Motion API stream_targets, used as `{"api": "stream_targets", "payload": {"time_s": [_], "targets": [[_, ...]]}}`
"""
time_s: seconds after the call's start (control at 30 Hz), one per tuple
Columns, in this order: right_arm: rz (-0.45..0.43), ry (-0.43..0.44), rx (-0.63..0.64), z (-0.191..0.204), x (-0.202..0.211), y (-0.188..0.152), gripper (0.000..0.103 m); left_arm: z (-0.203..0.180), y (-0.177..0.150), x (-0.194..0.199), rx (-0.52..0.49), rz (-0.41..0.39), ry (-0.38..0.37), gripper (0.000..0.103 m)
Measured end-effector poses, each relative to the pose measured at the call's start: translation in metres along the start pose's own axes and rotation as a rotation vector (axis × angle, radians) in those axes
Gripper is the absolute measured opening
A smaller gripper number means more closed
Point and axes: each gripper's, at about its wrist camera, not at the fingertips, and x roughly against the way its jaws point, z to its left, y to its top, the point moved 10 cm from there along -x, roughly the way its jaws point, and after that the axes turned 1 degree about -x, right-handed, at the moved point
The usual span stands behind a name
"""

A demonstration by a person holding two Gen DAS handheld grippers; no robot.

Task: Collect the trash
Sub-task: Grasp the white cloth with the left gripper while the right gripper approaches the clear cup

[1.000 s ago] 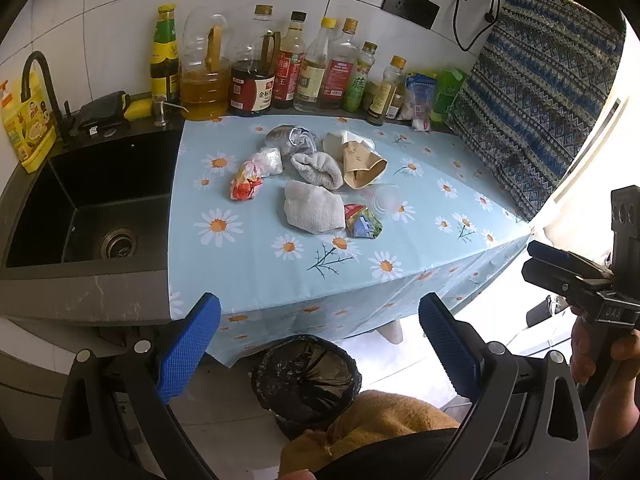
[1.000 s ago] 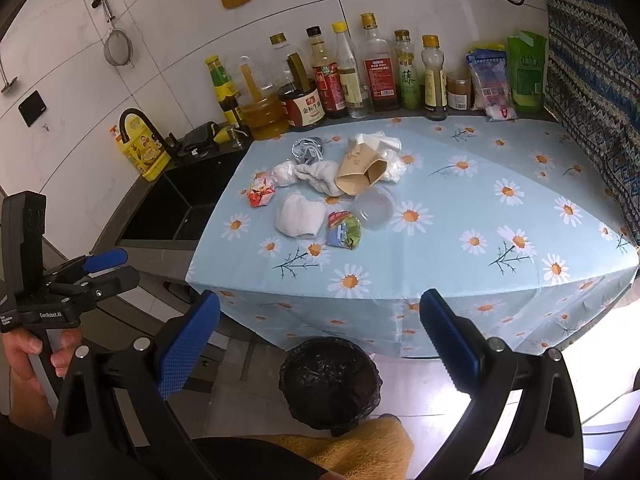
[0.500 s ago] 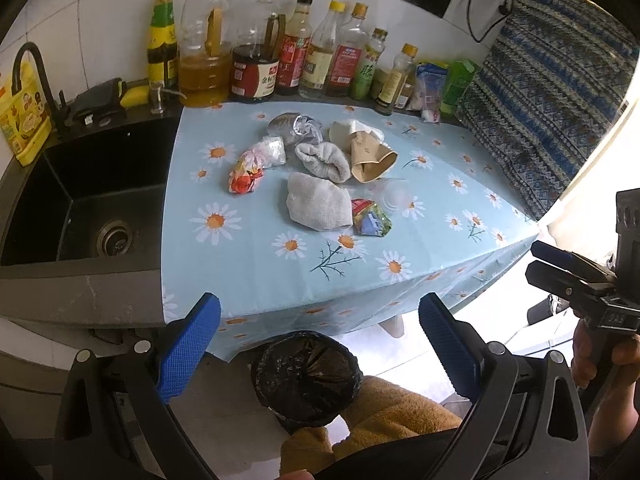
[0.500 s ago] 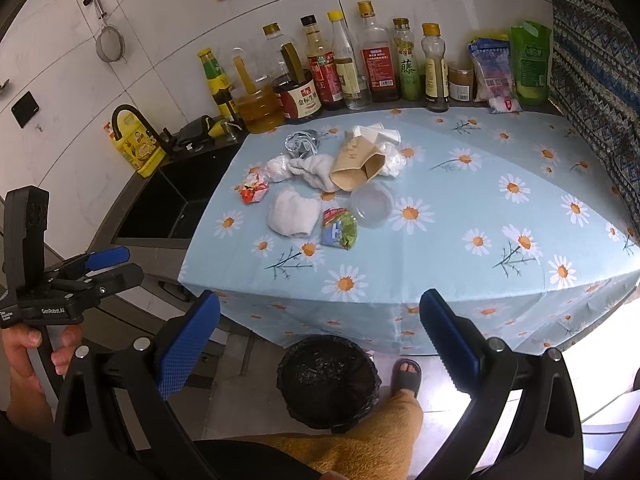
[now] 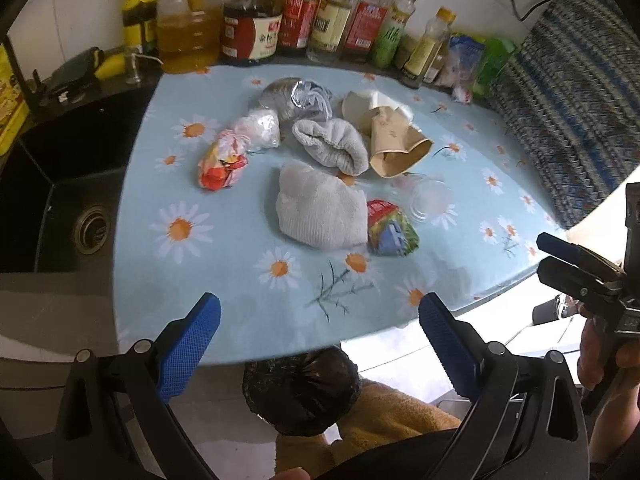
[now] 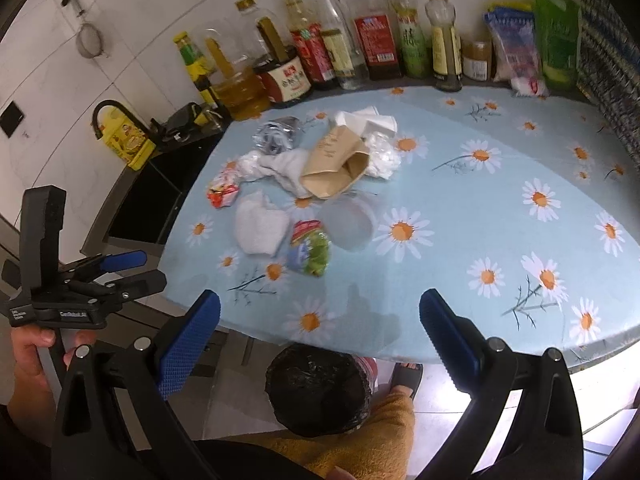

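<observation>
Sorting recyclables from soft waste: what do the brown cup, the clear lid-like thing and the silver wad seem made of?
Brown cup: matte paper, crushed with creases. Clear lid-like thing: thin glossy see-through plastic, probably. Silver wad: shiny crinkled foil or metallised film; cannot tell which.

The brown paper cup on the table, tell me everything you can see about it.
The brown paper cup lies on its side on the daisy tablecloth, crushed partly flat, its open mouth toward the table's front edge. It looks like kraft paper with faint print on the side and a plain brown inside; nothing shows in it. It rests against the rolled grey cloth, with white paper trash behind it and a clear plastic lid just in front. Neither gripper touches it.
</observation>
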Motion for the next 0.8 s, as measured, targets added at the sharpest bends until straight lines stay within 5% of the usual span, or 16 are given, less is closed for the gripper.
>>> {"api": "stream_targets", "payload": {"time_s": [0.43,0.8], "targets": [[0.117,0.077,-0.063,-0.041,-0.062,0.025,0.096,0.002,0.036,-0.087,-0.015,0.123,0.06,0.095],[0.178,0.106,-0.056,-0.046,-0.09,0.038,0.095,0.008,0.05,-0.119,-0.02,0.175,0.098,0.088]]}}
